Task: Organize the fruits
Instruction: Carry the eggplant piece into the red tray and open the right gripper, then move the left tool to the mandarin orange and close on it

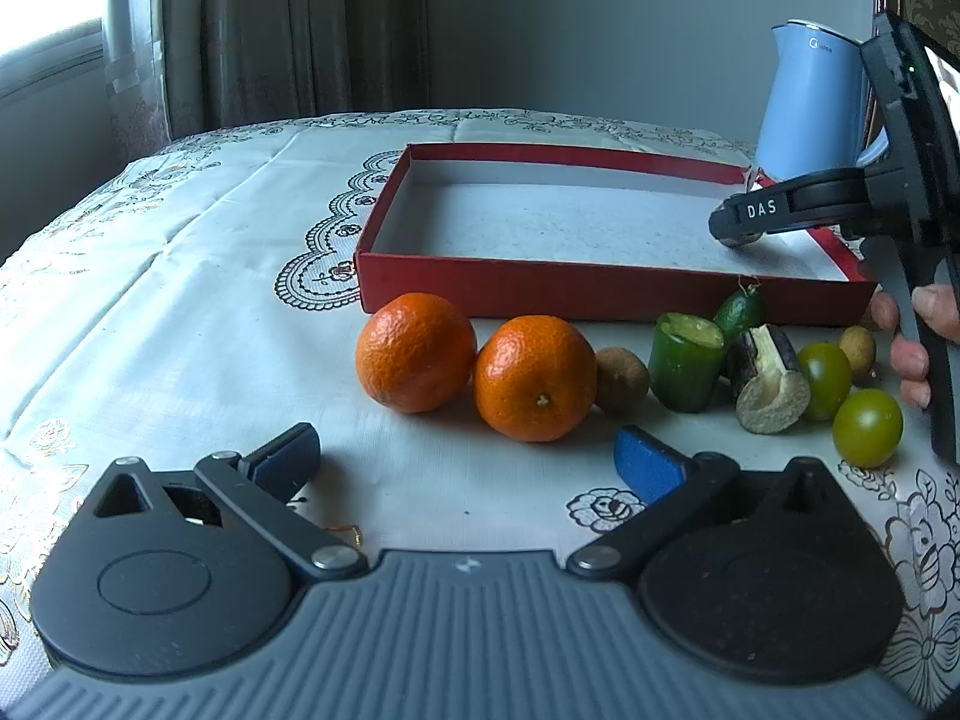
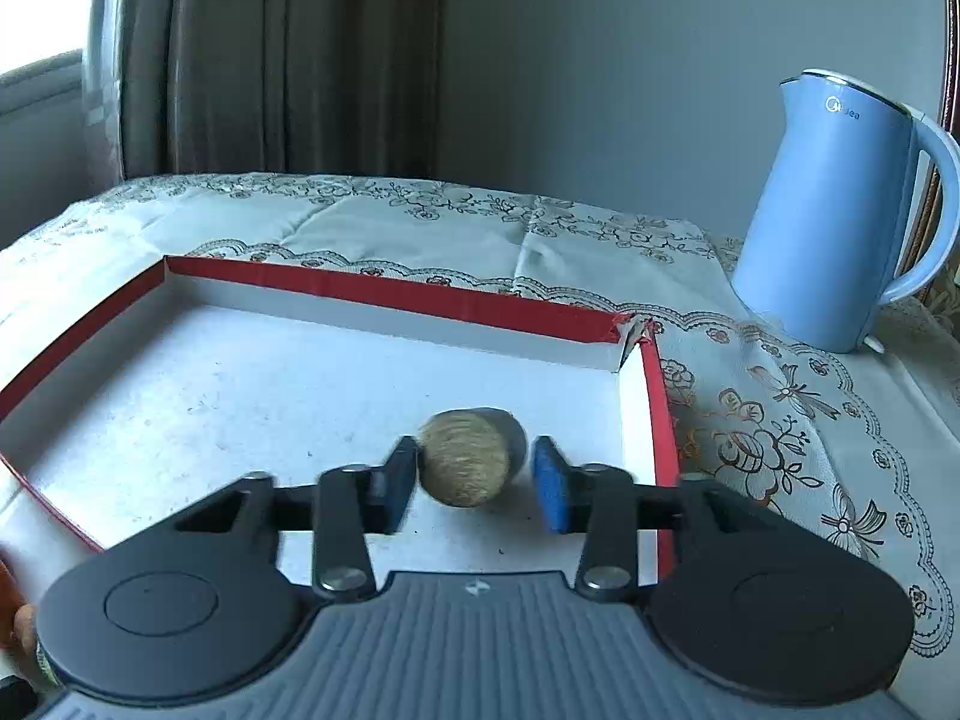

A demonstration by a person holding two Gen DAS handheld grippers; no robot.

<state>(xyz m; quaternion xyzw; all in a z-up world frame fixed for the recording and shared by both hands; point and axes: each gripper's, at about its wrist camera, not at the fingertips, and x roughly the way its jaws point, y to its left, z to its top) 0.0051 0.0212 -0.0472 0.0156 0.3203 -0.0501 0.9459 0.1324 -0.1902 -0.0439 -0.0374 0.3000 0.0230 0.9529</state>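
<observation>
A red shallow box (image 1: 540, 285) with a white floor lies on the table. In front of it lie two oranges (image 1: 416, 351) (image 1: 534, 377), a brown longan (image 1: 622, 380), a cut green fruit (image 1: 687, 360), a dark cut piece (image 1: 768, 384) and two green round fruits (image 1: 867, 426). My left gripper (image 1: 468, 462) is open and empty, just short of the oranges. My right gripper (image 2: 474, 480) hangs over the box's right end (image 2: 651, 396), open, with a blurred brown longan (image 2: 465, 465) between the pads, apart from the right pad. It also shows in the left wrist view (image 1: 738, 222).
A light blue kettle (image 2: 840, 216) stands right of the box on the lace tablecloth (image 1: 180, 252). A small green fruit (image 1: 741, 309) and a second longan (image 1: 858, 348) lie against the box front. Curtains and a wall are behind.
</observation>
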